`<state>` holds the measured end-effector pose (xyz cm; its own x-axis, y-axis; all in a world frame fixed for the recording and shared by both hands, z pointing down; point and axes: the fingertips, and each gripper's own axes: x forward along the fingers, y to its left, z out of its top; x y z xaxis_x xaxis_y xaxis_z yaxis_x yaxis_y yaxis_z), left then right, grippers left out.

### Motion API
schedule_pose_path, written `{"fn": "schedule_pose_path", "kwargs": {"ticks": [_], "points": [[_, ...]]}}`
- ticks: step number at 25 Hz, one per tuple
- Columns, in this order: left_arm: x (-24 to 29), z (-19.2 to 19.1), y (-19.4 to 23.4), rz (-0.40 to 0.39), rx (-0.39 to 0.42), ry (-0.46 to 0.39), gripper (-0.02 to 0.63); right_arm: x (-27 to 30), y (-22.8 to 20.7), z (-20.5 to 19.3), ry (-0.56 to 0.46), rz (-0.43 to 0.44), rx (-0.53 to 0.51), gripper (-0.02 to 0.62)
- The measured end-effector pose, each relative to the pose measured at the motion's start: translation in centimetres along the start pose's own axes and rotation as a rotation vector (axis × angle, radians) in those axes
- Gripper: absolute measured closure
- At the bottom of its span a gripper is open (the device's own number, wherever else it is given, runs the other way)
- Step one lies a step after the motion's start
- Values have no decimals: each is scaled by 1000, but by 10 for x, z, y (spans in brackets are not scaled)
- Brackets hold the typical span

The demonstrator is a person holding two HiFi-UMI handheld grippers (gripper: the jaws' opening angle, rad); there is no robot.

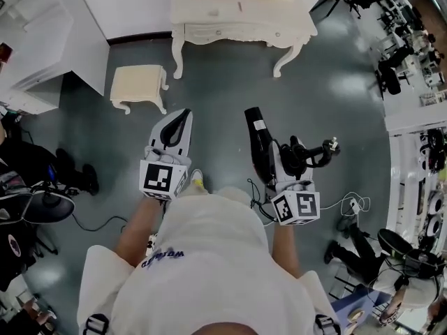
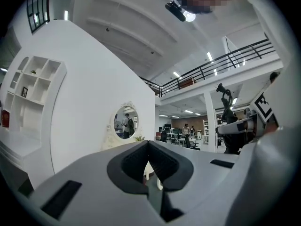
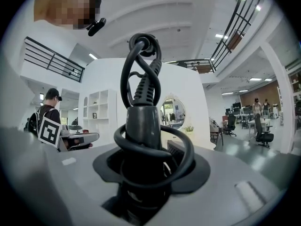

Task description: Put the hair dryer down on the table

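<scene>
Hair dryer point(image 1: 257, 142) is up off everything, carried in the right gripper point(image 1: 286, 165) over bare grey floor point(image 1: 223, 82), nowhere near a surface yet. In the right gripper view the jaws are clamped on its black handle point(image 3: 141, 126), partway closed around it. The cord point(image 3: 186, 149) is looped round the handle and twisted up above it. From the head view the dark barrel runs along the inner side of that gripper, its long axis pointing straight ahead.

Over on the other side, the left gripper point(image 1: 180, 121) is level alongside with its jaws closed tip to tip and nothing in them. The left gripper view shows the pads point(image 2: 162, 161) meeting with only room beyond.

Further out, a small cream stool point(image 1: 138, 86) stands ahead of the left gripper. Beyond it the white table point(image 1: 230, 32) shows its front edge and curved legs, well apart from both grippers. An oval mirror point(image 3: 172, 112) sits at the table's back edge.

Here is what matters: the table lies dead ahead of the dryer, along the barrel's own line, and the right hand already has the load. My read is that it must close that gap, then lower the dryer past the front edge.
</scene>
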<state>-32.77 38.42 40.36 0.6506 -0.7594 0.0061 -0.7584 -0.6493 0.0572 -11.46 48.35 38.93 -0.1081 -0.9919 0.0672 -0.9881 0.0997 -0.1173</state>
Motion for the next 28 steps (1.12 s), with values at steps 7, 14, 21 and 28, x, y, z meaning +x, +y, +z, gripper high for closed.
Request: {"fn": "schedule_pose_path", "kwargs": {"ticks": [7,14,21,28], "points": [[31,-12,19,-26,-16,37,598,37,-6,-4,17,-14,13,364],[62,-23,31,-23,-24,57,597,72,-24,-14,41,-13,32,364],[115,-31,28,-22,-16,60,597,108,-59,-13,27,16,32,364],[227,-38,17,-64,-9,84,597,175,-129,-2,35,22,36,364]]}}
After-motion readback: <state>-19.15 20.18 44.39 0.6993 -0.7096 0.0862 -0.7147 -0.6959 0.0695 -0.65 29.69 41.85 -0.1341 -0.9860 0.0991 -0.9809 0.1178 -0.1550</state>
